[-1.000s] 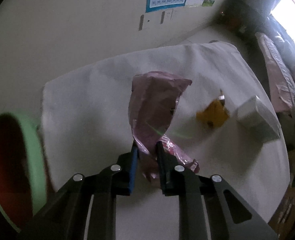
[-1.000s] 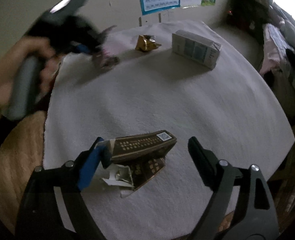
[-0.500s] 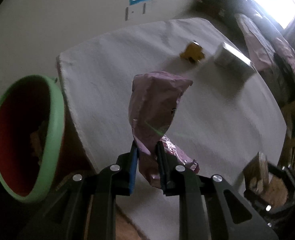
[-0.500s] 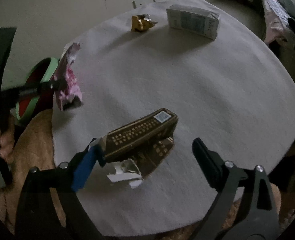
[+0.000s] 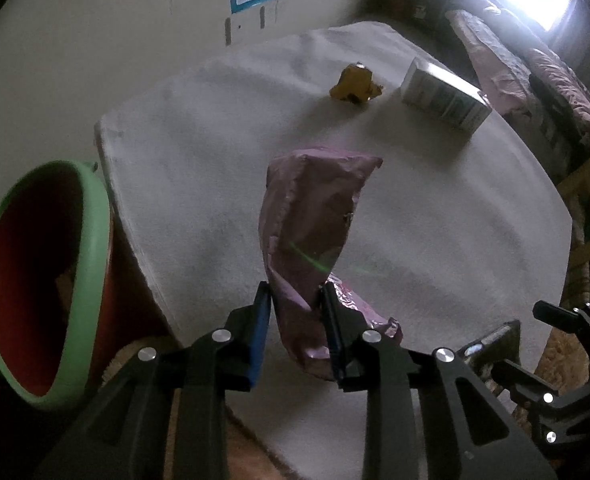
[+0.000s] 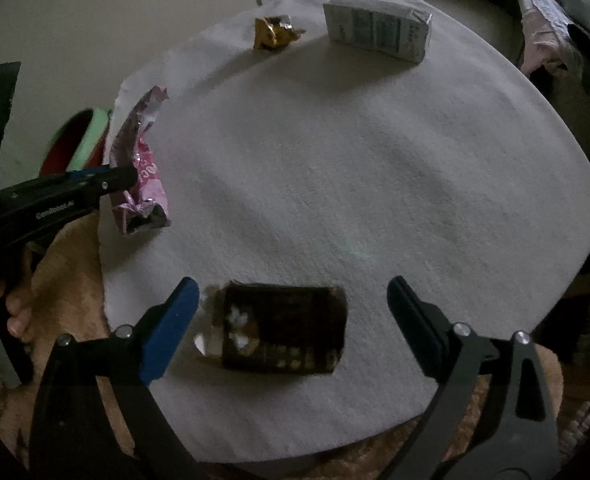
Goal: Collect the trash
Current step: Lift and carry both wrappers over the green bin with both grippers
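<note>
The pink wrapper (image 5: 315,240) is clamped in the left gripper (image 5: 295,312) at the table's left edge, just right of the bin (image 5: 91,216); the right gripper (image 6: 291,308) is spread wide.

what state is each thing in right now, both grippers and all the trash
left gripper: shut on the pink wrapper
pink wrapper: crumpled, held off the table near its edge
right gripper: open, astride the brown box
brown box: torn open, lying flat on the table
gold wrapper: crumpled, on the table
white carton: lying on its side, intact
trash bin: open, beside the table
</note>
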A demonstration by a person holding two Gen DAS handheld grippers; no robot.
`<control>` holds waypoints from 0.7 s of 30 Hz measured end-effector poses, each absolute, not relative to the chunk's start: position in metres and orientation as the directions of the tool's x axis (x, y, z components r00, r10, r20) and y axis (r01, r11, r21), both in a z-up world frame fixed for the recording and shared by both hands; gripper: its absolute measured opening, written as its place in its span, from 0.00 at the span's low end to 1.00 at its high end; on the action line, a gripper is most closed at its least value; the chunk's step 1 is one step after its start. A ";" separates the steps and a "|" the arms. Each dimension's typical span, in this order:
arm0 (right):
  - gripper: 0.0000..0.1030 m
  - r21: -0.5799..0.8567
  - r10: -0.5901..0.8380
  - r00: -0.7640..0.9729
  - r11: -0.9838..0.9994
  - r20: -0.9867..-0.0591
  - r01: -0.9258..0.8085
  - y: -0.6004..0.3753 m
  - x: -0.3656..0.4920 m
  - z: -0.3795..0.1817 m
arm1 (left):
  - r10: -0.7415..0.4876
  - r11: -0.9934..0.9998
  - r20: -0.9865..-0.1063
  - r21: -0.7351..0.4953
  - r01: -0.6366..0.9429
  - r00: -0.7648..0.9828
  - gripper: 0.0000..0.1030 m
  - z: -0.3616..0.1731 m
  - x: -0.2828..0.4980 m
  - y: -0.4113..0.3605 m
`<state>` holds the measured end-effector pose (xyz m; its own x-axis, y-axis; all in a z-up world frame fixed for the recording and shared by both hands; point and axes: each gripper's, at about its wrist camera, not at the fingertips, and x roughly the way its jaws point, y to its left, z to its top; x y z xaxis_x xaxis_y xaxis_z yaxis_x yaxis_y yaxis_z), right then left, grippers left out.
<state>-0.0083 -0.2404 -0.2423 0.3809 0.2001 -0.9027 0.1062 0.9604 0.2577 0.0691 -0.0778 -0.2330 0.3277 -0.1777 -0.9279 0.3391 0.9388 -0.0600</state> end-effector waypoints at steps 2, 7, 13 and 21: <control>0.91 0.255 0.199 0.368 0.961 -0.908 0.110 -0.241 -0.009 -0.244 | -0.176 0.939 -0.931 -0.062 0.337 0.319 0.26 -0.236 0.070 -0.077; 0.93 0.246 0.189 0.356 0.961 -0.915 0.123 -0.242 -0.011 -0.243 | -0.173 0.939 -0.930 -0.057 0.339 0.324 0.33 -0.238 0.070 -0.079; 0.93 0.234 0.189 0.312 0.966 -0.931 0.114 -0.234 -0.009 -0.255 | -0.171 0.940 -0.932 -0.058 0.336 0.319 0.32 -0.242 0.069 -0.079; 0.80 0.212 0.177 0.282 0.972 -0.943 0.098 -0.225 -0.009 -0.265 | -0.179 0.949 -0.907 -0.057 0.309 0.380 0.24 -0.225 0.067 -0.071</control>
